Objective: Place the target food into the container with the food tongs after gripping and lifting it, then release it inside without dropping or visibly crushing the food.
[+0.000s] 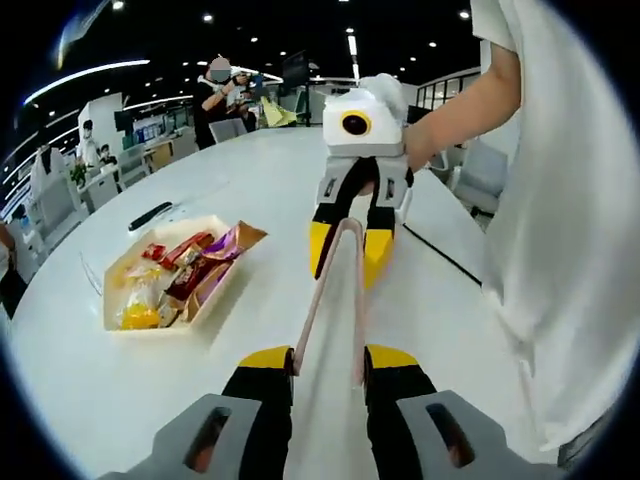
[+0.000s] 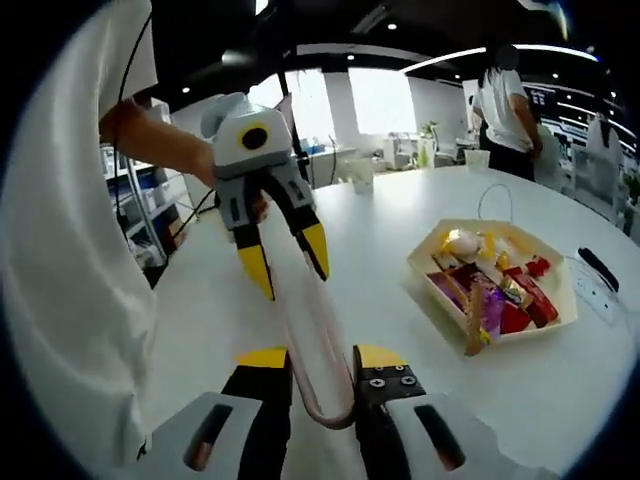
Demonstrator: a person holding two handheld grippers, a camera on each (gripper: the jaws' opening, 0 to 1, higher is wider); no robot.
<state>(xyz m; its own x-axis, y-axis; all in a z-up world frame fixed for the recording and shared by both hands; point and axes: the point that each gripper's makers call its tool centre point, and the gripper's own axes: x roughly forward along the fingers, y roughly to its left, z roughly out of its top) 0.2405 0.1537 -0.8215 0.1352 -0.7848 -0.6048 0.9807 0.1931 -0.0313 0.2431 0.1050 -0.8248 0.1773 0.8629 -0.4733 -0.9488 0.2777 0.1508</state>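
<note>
The left gripper (image 1: 328,362), a grey two-jaw tool with yellow-and-black tips, is seen closed on the two free arm ends of the pale pink food tongs (image 1: 335,290), which are pressed near together there. In the right gripper view, the right gripper (image 2: 322,362) is seen clamped on the looped hinge end of the same tongs (image 2: 305,320). The tongs are thus held between both grippers, above the white round table (image 1: 250,170) and apart from it.

The tray of food, a shallow cream-coloured hexagonal paper tray (image 2: 565,290), rests on the table well apart from the tongs. It is filled with wrapped snacks (image 2: 490,290): red, purple, gold and yellow foil or plastic packets, heaped and overlapping, with one purple-and-gold packet (image 1: 238,240) projecting over the rim. Which packet is the target, and which vessel is the receiving container, cannot be told.

The packets are judged to be light, with slippery, crinkling wrappers and contents that may be crushed. A hold across the middle of a packet's body, not on a loose sealed end, is judged to be safest, with light pressure only. The projecting packet is judged the easiest to reach. A dark flat object (image 1: 150,215) lies on the table beyond the tray. People are seen standing in the office behind.
</note>
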